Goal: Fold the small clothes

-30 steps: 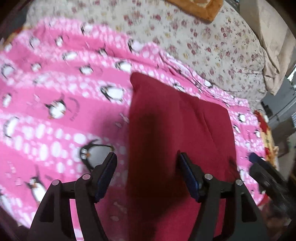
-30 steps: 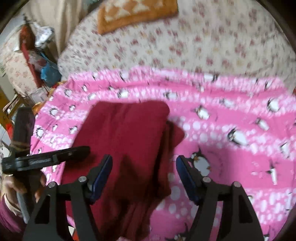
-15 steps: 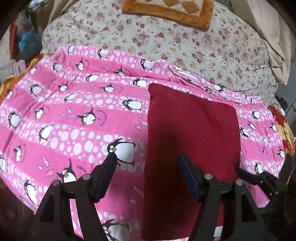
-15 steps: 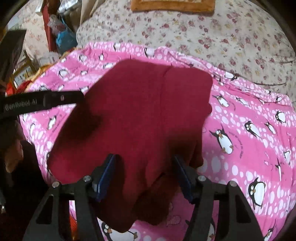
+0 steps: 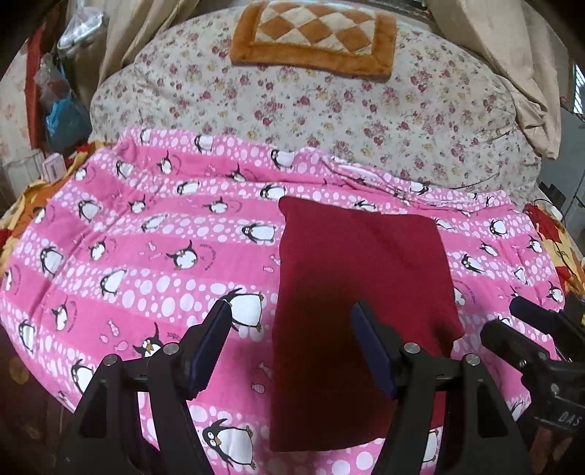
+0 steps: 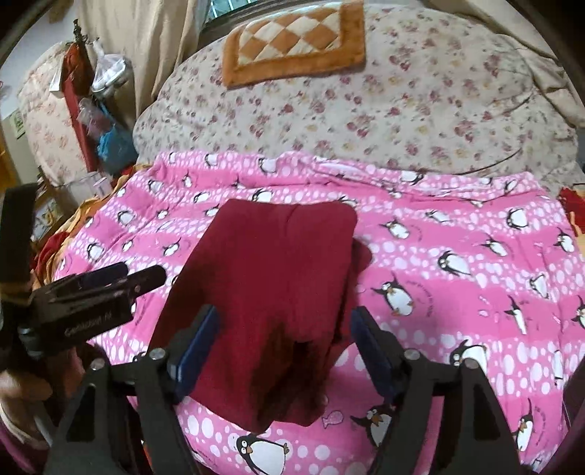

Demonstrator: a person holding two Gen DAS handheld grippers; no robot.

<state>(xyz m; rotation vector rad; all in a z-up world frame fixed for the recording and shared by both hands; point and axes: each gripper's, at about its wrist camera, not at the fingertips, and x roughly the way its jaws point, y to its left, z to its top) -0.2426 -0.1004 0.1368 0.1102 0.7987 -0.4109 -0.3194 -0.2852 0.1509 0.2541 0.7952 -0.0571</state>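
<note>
Red garment [image 5: 362, 292] lies folded into a long strip on the penguin blanket [image 5: 146, 255], just ahead of both sets of jaws. The left gripper [image 5: 292, 339] and right gripper [image 6: 281, 343] hover above it, jaws wide, holding nothing. A clean next fold likely means pinching the near corners evenly; one layer seems to bulge at the right edge. The floral quilt [image 5: 365, 120] and orange cushion [image 5: 314, 33] lie beyond, clear of the work.
</note>
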